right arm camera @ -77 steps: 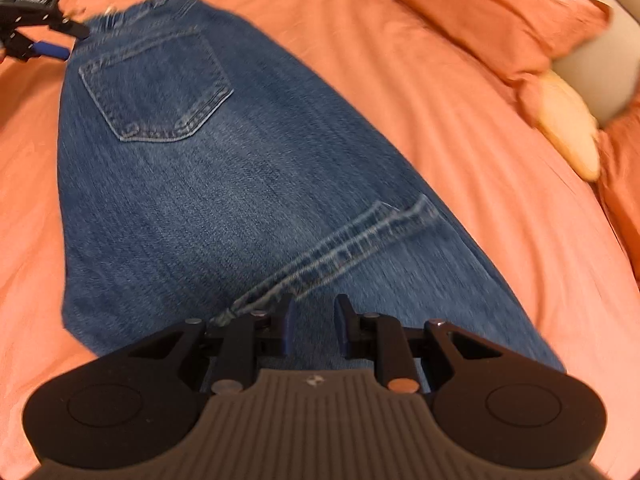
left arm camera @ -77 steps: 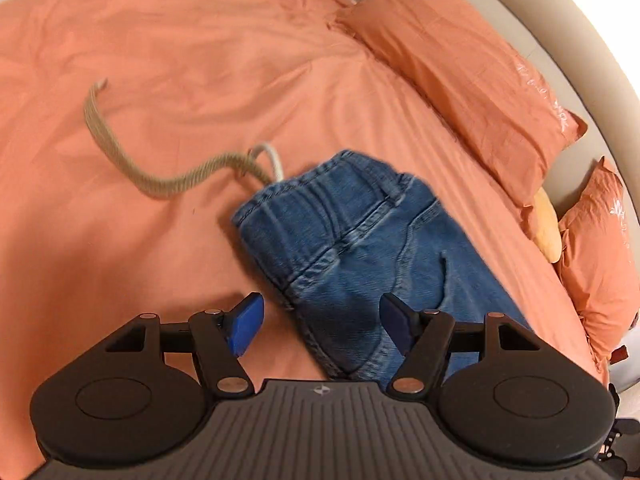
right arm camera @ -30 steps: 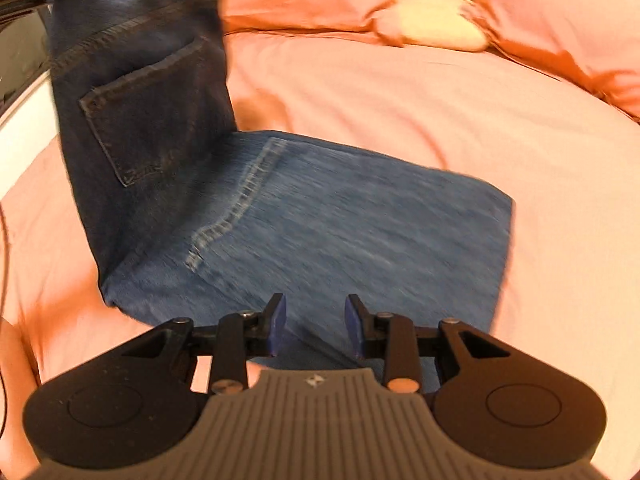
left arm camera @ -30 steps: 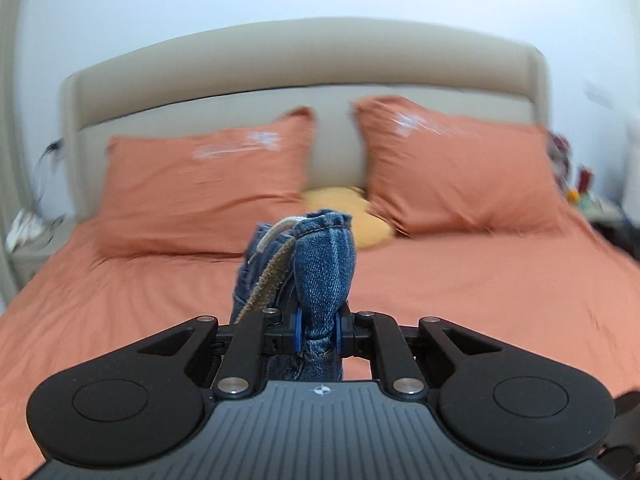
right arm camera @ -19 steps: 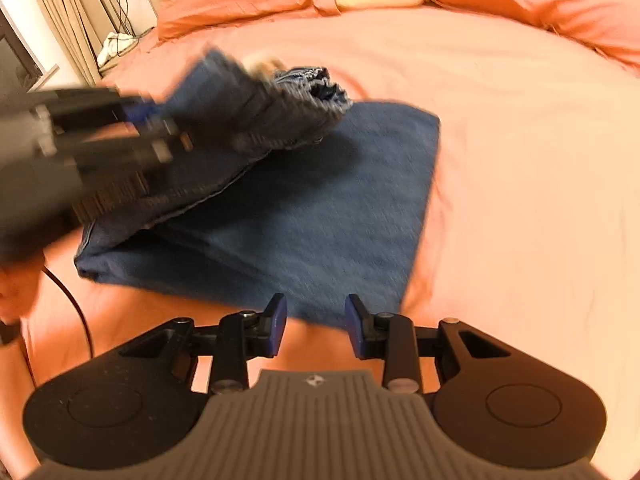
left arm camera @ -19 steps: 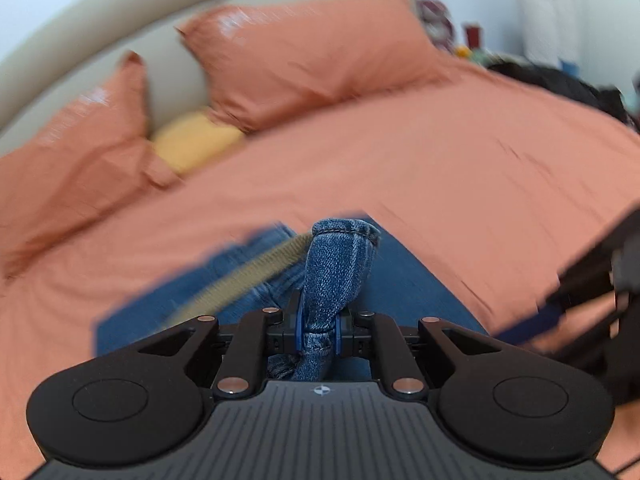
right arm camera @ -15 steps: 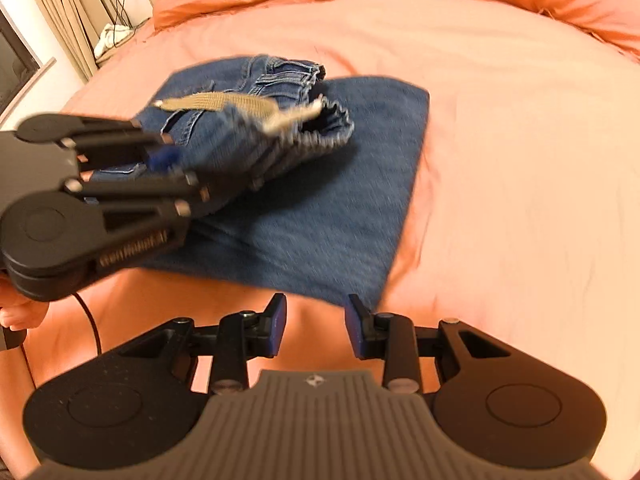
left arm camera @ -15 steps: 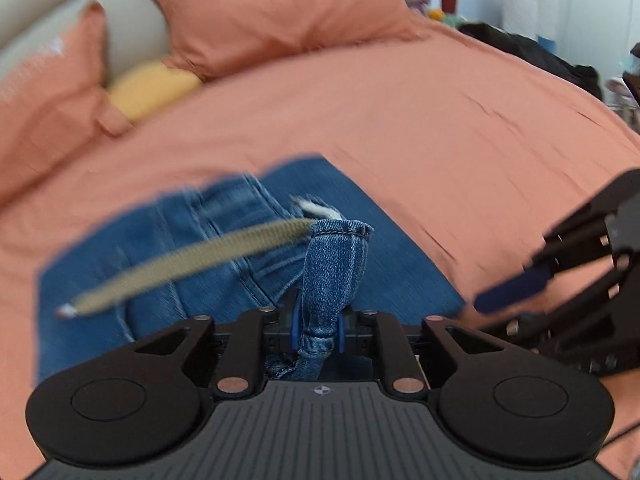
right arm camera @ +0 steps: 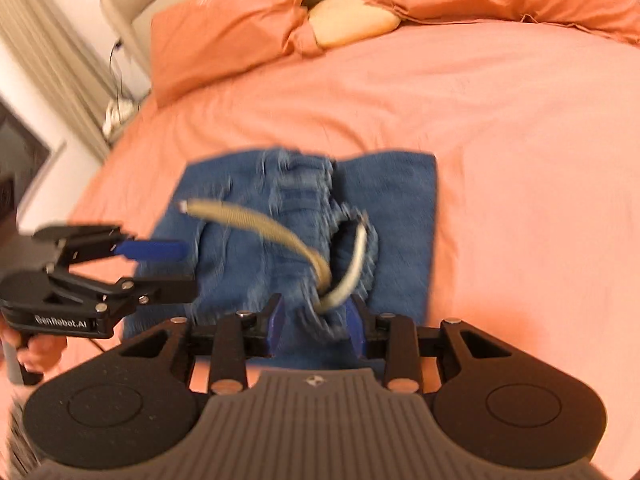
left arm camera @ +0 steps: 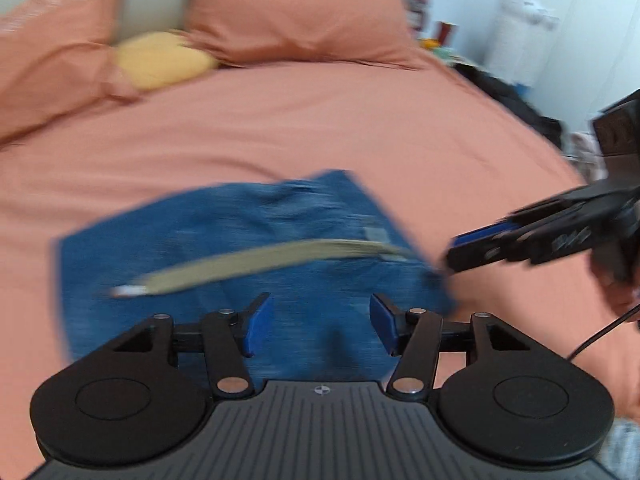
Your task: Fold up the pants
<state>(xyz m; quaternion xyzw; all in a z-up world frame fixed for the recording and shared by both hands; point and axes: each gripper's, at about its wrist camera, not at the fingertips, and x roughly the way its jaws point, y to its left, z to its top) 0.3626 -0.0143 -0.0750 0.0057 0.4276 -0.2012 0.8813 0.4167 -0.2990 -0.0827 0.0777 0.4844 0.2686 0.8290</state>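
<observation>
1. I see blue denim jeans (left arm camera: 224,232) with a tan woven belt (left arm camera: 256,260).
2. The sheet (left arm camera: 320,120) and pillows (left arm camera: 296,12) I view are plain orange; a yellow cushion (left arm camera: 160,60) sits between the pillows.
3. Both grippers, left (left arm camera: 320,322) and right (right arm camera: 316,322), are black with blue pads (left arm camera: 256,326).
4. The headboard (right arm camera: 132,12) is beige.

The blue denim pants (left arm camera: 224,240) are lying folded in half on the bed, waistband bunched over the leg layer, a tan woven belt (right arm camera: 260,224) trailing across them.
</observation>
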